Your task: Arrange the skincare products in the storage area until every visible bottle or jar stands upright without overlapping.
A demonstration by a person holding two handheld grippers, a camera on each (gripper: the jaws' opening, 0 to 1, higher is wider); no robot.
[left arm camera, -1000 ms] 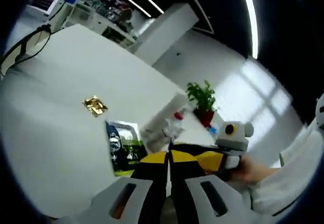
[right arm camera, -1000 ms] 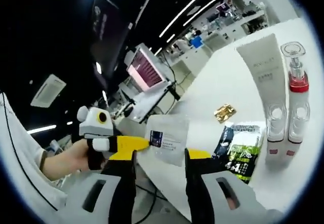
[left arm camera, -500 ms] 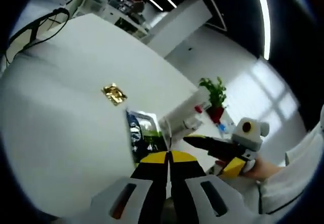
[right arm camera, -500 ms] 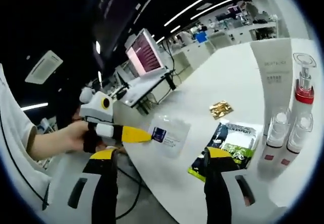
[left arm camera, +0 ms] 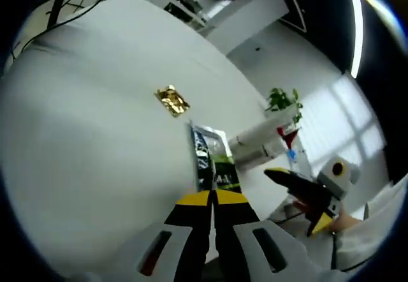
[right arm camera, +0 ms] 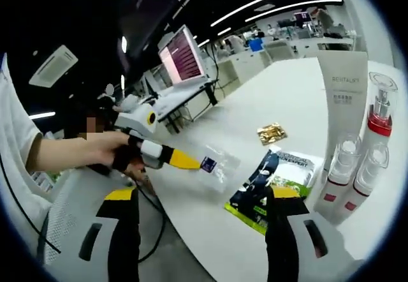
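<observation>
My left gripper (left arm camera: 211,198) has its yellow-tipped jaws pressed together. In the right gripper view the left gripper (right arm camera: 185,161) is shut on the corner of a clear sachet with a blue label (right arm camera: 220,167), held over the table's near edge. My right gripper (right arm camera: 203,196) is open wide with nothing between its jaws; in the left gripper view the right gripper (left arm camera: 294,196) hangs beside the table. A black-and-green pouch (right arm camera: 274,183) (left arm camera: 213,161) lies flat. A white tube (right arm camera: 343,97), a red-collared pump bottle (right arm camera: 380,113) and two small bottles (right arm camera: 341,167) stand upright.
A gold sachet (right arm camera: 271,133) (left arm camera: 172,99) lies alone on the white table (left arm camera: 95,122). A potted plant (left arm camera: 284,100) stands beyond the bottles. A person's hand (right arm camera: 105,151) grips the left gripper. A monitor (right arm camera: 182,55) and desks fill the background.
The right gripper's jaws have spread wider. The left gripper still holds the clear sachet and its camera has swung closer over the table, toward the pouch.
</observation>
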